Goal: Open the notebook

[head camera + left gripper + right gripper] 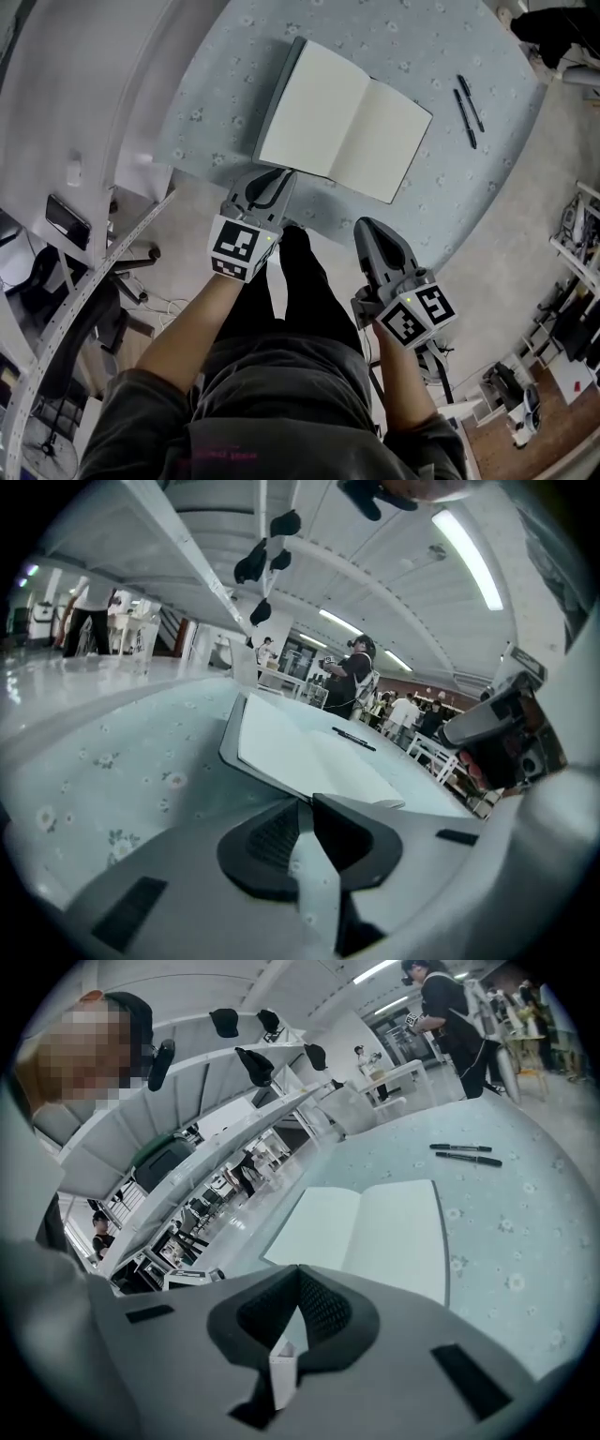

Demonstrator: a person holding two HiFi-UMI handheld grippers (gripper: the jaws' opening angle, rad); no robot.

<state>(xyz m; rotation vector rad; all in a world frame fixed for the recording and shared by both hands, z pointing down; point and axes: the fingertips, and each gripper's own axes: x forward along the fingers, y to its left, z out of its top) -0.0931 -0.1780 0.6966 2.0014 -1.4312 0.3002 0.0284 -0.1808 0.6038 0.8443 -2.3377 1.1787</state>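
The notebook (342, 122) lies open on the round table's flowered cloth (403, 37), both blank pages flat, grey cover edge showing at its left. My left gripper (281, 178) hovers at the notebook's near left corner, its jaws a narrow slit apart with nothing between them. In the left gripper view the notebook (309, 752) lies just beyond the left gripper (302, 803). My right gripper (364, 225) hangs off the table's near edge, shut and empty. In the right gripper view the notebook (375, 1232) spreads ahead of the right gripper (298, 1271).
Two black pens (469, 111) lie side by side on the cloth to the right of the notebook, also in the right gripper view as pens (464, 1154). An office chair (122, 281) and a curved white railing (84, 281) stand at the left. People stand beyond the table.
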